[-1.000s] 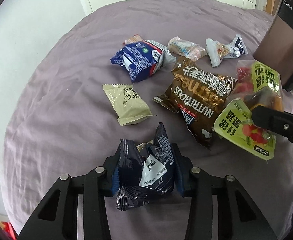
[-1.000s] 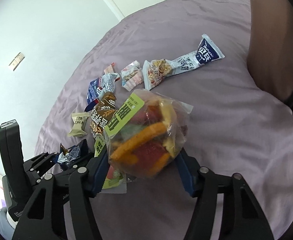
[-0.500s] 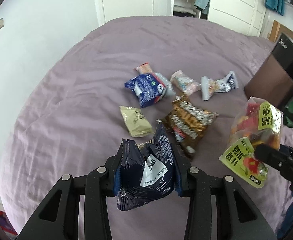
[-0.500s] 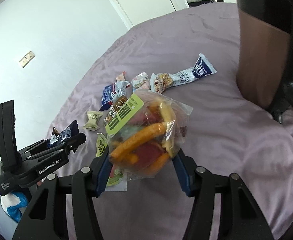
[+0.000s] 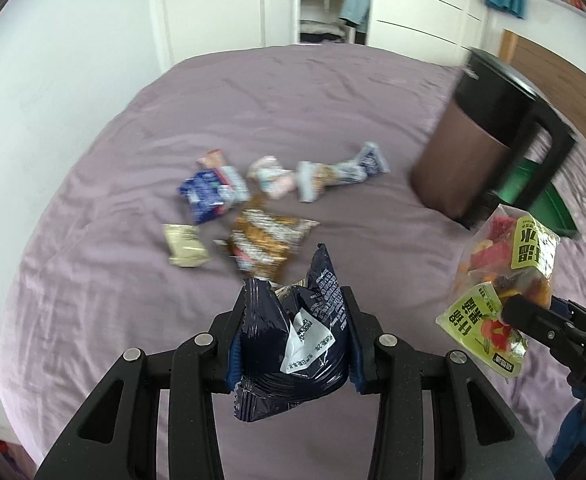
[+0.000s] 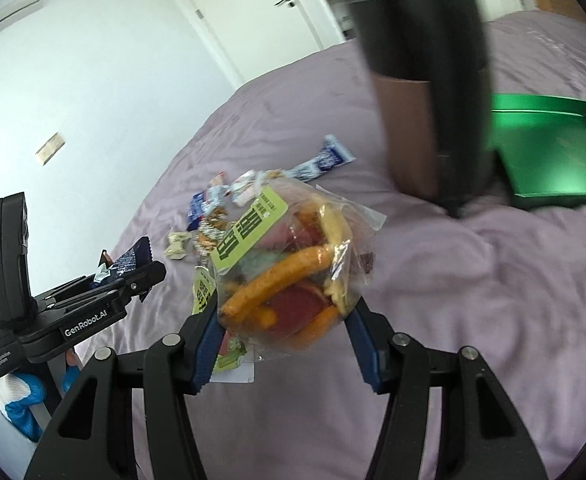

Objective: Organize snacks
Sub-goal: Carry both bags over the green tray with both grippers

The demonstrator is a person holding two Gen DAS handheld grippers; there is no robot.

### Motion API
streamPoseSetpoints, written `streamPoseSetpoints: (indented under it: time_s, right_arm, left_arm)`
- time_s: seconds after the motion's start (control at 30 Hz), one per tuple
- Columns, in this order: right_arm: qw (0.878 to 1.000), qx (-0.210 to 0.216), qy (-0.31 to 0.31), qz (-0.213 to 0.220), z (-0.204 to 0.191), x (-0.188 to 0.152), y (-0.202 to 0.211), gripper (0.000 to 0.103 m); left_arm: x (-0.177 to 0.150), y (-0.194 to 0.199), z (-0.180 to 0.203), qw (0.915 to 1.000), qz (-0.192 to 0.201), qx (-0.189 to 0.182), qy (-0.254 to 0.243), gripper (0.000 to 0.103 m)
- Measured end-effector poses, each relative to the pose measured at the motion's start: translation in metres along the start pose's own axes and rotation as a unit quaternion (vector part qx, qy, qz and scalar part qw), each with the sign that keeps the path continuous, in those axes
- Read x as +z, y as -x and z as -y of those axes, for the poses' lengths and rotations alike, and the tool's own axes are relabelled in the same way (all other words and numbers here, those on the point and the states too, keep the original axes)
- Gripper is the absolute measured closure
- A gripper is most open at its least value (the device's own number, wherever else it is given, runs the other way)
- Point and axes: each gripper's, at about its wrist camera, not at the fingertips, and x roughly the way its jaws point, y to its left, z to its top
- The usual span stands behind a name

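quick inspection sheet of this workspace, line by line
surface: purple bedsheet, wrinkled
job's things: dark blue packet and clear mixed-snack bag held up; brown packet, beige packet, blue-white packets lying loose
clutter: brown-black bin; green tray
grippers: left gripper shut on dark blue packet; right gripper shut on clear mixed-snack bag
cables: nothing seen
surroundings: white door, open wardrobe

a bed under a mauve sheet (image 5: 253, 92) fills the room; white walls (image 6: 93, 60), a white door (image 5: 209, 4), an open wardrobe (image 5: 321, 0) behind.
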Motion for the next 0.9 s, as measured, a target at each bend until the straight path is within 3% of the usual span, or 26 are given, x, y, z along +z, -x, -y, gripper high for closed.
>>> streamPoseSetpoints:
  time_s: [0.3,0.57,0.77,0.9]
  right_arm:
    - [0.994,-0.065,-0.064,0.055,0.078,-0.011,0.070,0.080]
    - [0.979,-0.124,-0.116,0.113,0.154,-0.002,0.124,0.080]
    - [0.967,-0.154,-0.148,0.139,0.211,0.011,0.140,0.080]
    - [0.962,-0.168,-0.152,0.152,0.244,0.031,0.140,0.080]
  left_arm:
    - [0.013,0.007,0.103,0.9954,-0.004,-0.064,-0.071,0.068]
    - [0.031,0.010,0.212,0.9809,0.002,-0.126,-0.148,0.068]
    - [0.052,-0.001,0.287,0.9688,0.007,-0.157,-0.191,0.068]
    - [0.081,-0.021,0.321,0.9671,0.015,-0.161,-0.197,0.068]
